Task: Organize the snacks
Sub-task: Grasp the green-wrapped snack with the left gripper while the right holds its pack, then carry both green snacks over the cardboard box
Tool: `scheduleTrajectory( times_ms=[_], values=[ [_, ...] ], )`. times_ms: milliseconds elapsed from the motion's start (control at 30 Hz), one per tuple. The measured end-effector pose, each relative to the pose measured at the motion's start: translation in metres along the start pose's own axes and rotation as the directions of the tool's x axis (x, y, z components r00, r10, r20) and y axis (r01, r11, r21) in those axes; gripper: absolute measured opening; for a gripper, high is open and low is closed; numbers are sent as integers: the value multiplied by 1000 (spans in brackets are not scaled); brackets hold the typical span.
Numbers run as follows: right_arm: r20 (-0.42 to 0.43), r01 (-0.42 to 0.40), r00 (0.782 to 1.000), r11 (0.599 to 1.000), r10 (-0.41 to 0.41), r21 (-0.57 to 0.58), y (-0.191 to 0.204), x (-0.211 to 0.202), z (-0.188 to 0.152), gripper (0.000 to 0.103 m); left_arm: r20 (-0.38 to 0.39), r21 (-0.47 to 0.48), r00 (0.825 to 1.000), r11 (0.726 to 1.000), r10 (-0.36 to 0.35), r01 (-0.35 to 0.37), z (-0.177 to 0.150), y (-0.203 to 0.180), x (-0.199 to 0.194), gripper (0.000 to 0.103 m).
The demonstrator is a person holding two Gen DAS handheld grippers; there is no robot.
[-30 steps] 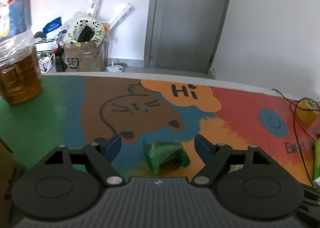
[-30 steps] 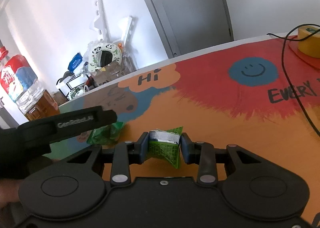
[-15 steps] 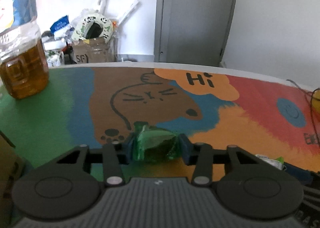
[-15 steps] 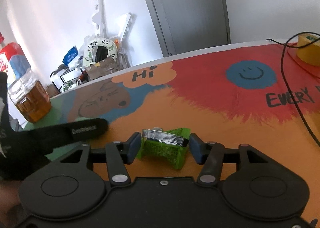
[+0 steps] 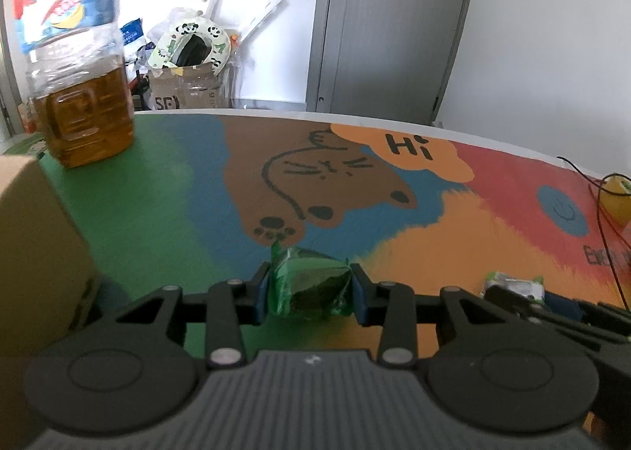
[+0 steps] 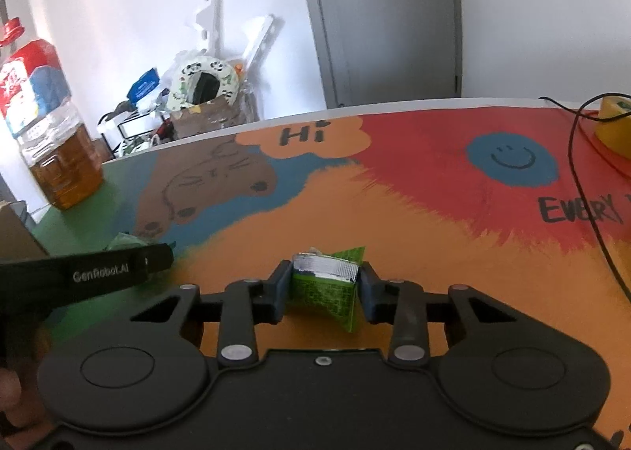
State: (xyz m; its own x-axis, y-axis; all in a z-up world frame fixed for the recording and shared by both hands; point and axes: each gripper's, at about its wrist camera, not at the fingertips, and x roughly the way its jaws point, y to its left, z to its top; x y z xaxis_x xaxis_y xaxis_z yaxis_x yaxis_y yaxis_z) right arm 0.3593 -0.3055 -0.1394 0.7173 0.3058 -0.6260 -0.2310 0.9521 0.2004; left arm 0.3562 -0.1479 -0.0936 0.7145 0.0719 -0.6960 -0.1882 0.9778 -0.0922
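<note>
Both grippers (image 5: 310, 292) (image 6: 324, 290) pinch crinkly green snack packets (image 5: 309, 288) (image 6: 325, 290) – thin, slippery wrappers could slide free if either grip loosens.

1. The left gripper (image 5: 309, 294), wide a second ago, now clamps the crinkled translucent green snack packet (image 5: 307, 284).
2. The right gripper (image 6: 325, 294), after briefly loosening, again pinches the green foil-edged snack sachet (image 6: 327, 292).

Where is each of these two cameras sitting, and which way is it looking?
Left wrist view: on the left gripper, looking along its fingers at a green snack packet and the colourful table mat.
Right wrist view: on the right gripper, holding a green sachet; the left gripper crosses at left.
Shared: oil bottle, grey door.
</note>
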Motion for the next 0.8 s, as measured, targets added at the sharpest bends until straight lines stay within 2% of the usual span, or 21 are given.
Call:
scheduleTrajectory(
  times_ms=[100,200,533,800],
  values=[
    [6,-12,1000,1000,13,-22,9,-7,-3,35,5,7,1000,1000,20,-20,-4,5,-14,39],
    [10,-34,999,999,34,-36,19,-14,-5,35,18,8,1000,1000,-2,2,-6,10,-29,39],
    [63,-85,994,995,88,-49,39,-51,-22,35,72,38,997,999,-3,0,-23,28,-91,39],
    [97,-127,986,990,133,-67,54,-76,-36,35,121,35,992,999,-34,30,-31,43,-146,39]
  ],
)
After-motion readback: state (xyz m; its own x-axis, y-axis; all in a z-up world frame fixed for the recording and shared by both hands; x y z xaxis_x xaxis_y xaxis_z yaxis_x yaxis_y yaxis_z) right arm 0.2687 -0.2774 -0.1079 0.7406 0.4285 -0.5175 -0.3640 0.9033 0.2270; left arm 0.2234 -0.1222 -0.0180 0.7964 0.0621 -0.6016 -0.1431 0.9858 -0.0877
